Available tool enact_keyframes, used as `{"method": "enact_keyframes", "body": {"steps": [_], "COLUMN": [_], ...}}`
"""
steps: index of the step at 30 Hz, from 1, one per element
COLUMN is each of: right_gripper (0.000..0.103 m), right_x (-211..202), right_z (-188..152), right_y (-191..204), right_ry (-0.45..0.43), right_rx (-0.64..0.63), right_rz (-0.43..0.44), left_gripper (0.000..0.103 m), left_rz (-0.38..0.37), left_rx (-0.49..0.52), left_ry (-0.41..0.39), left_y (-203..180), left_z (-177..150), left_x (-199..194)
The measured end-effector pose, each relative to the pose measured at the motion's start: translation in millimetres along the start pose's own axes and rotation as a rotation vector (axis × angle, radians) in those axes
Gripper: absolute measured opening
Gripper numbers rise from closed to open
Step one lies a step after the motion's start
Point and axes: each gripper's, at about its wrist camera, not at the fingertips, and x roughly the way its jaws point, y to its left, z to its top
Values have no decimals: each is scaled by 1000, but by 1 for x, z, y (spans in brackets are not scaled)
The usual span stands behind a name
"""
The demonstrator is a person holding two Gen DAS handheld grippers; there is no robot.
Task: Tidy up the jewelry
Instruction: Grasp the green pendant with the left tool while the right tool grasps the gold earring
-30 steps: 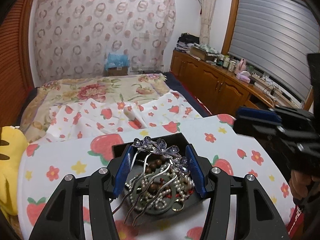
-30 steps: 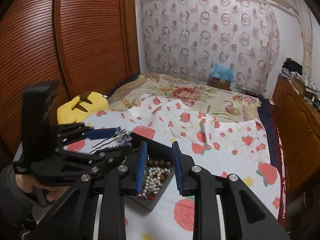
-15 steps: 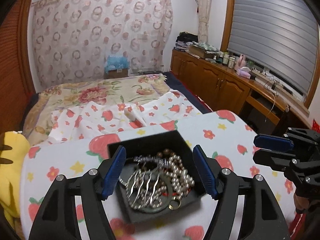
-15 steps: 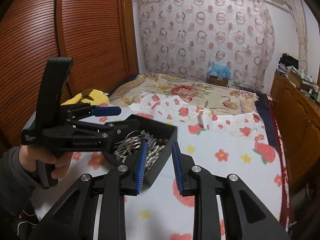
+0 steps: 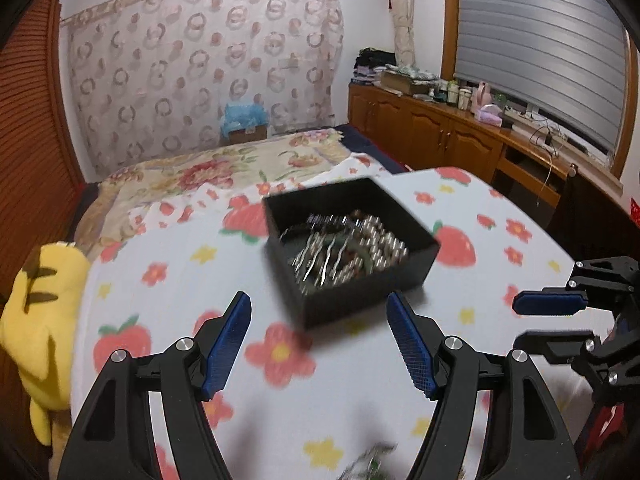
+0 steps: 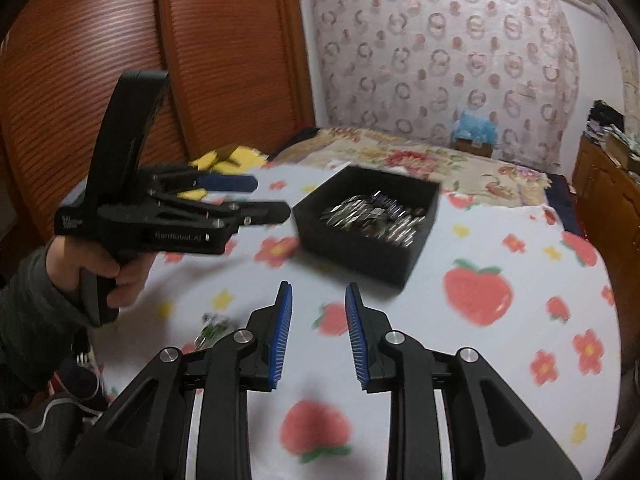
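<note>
Jewelry [image 5: 344,250], a tangle of pearl beads, brown beads and a silver hair comb, fills the black box [image 5: 360,292] standing on the strawberry-print cloth [image 5: 168,280]. The left gripper [image 5: 318,338] gapes wide with nothing between its pads, short of the box. The right gripper [image 6: 318,334] is empty too, its jaws opening, near the box.

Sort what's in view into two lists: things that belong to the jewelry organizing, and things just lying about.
Belongs to the job:
- black box on the table
- jewelry pile inside it
- small blurred piece on the cloth

Just lying about:
- yellow plush toy
- strawberry tablecloth
- bed
- wooden cabinets
</note>
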Motion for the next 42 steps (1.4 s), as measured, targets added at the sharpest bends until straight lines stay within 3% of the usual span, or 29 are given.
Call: {"method": "enact_keyframes", "body": {"steps": [3,8,19,21,22,23,30,36,40,42], "right_gripper": [37,37,37,32,21,17,16,17,17,17], "right_x": [6,19,37,40,40,40,35,25,23,23], "right_z": [-13,-30,-49,-50,-50,-50,-46,-40,-39,-39], "right_y": [17,41,72,72,72,71,52,38,36,35], "right_ry": [35,104,205,214,211,213,192,160,152,152], "right_rx": [-19,-74,-192,-209,-215,-219,-182,-139,-131,-132], "right_rz": [30,63,65,42,36,28,-4,-15,-15,-16], "left_gripper": [68,81,82,82,82,82,81,58,29,25], "left_rz": [6,26,44,42,39,39,-5,-11,-7,2], "left_rx": [-14,-50,-73,-69,-65,-63,-53,1,4,1], "left_ry": [15,25,82,90,94,96,116,147,172,168], "left_y": [4,13,13,9,7,5,-13,-35,-38,-37], "left_z": [-18,-47,-89,-91,-92,-93,-99,-101,-102,-102], "left_x": [-7,-20,-31,-30,-31,-31,-34,-26,-19,-18]}}
